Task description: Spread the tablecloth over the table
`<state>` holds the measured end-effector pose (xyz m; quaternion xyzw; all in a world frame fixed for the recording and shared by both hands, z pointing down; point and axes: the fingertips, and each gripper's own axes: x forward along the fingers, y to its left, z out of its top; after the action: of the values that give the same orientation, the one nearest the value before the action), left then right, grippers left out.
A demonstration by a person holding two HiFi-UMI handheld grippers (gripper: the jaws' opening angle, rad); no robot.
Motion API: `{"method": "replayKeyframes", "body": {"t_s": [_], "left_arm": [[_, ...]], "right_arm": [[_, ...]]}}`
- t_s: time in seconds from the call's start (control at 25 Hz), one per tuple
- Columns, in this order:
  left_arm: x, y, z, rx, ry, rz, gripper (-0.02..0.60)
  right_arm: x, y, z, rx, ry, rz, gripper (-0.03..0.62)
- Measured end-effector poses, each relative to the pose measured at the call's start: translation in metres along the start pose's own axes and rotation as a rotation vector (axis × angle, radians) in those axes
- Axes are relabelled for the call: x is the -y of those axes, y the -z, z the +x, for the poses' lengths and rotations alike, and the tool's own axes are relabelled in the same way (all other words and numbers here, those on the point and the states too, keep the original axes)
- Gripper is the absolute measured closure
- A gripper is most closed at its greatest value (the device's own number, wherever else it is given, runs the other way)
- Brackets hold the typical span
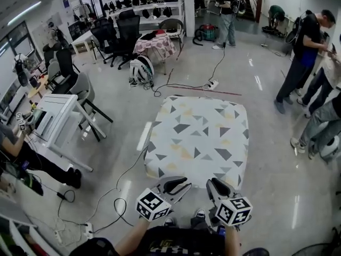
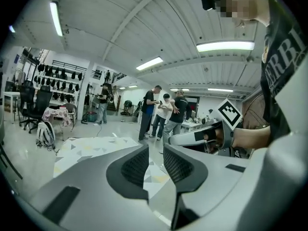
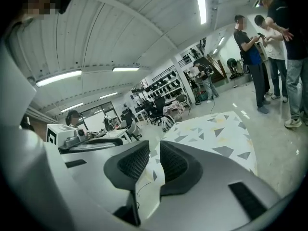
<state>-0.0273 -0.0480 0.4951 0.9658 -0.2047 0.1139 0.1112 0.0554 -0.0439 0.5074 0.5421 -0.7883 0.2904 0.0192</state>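
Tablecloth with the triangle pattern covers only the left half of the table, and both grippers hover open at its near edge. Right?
No. The head view shows the tablecloth spread across the full width, not only the left half. The rest stands: triangle pattern, left gripper and right gripper at its near edge, jaws apart.

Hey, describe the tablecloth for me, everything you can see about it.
The tablecloth is whitish fabric printed with scattered grey triangles and a few pale yellow ones. It lies spread flat over the table, hiding it completely, with rounded corners and edges draping down on all sides toward the glossy floor. It looks smooth, without big folds, and nothing rests on it. The left claw and right claw hang open by its near edge, apparently not touching it.
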Motion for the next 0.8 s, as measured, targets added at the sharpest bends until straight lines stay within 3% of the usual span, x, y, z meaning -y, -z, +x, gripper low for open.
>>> {"method": "replayKeyframes", "body": {"t_s": [0.12,0.28,0.8], "left_arm": [[0.001,0.004,-0.02,-0.025,0.031,0.048,0.488],[0.001,0.014,-0.045,-0.036,0.061,0.052,0.519],[0.032,0.029,-0.083,-0.034,0.177,0.044,0.551]], "right_arm": [[-0.027,0.006,0.0,0.032,0.022,-0.004,0.534],[-0.054,0.02,-0.001,0.07,0.041,0.012,0.579],[-0.104,0.053,-0.014,0.055,0.059,-0.019,0.58]]}}
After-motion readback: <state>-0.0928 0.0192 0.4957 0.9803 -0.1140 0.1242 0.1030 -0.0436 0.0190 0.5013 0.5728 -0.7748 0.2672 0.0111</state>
